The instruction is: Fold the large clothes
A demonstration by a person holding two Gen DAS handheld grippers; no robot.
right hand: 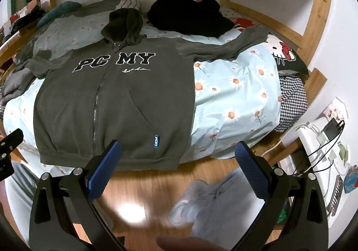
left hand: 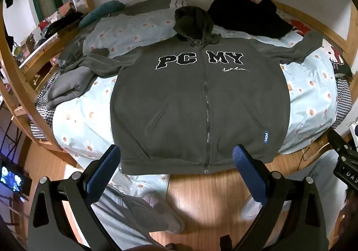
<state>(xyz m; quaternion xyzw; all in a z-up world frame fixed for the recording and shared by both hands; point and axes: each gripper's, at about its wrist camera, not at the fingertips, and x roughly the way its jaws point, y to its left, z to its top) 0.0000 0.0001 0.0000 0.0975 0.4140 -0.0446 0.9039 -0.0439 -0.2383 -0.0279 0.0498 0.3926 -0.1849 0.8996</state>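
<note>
hoodie [left hand: 179, 103] lettered "PC MY", blue "PCMY" tag [left hand: 265, 137]

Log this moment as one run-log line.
stage: pre-grasp | hoodie: flat on bed, zipped, sleeves spread | left gripper: open, empty, at hem | right gripper: open, empty

We see the hoodie [left hand: 197, 103] in matt, fleecy grey-green cloth with stitched letters and a glossy zipper [left hand: 207, 116], frame centre. Duvet cover [left hand: 89, 125] is smooth printed cotton. Bed frame [left hand: 13, 85] at left and floor [left hand: 201, 195] at bottom are varnished, shiny wood. Gripper pads [right hand: 105, 168] look ribbed blue rubber, arms matt black plastic.
</note>
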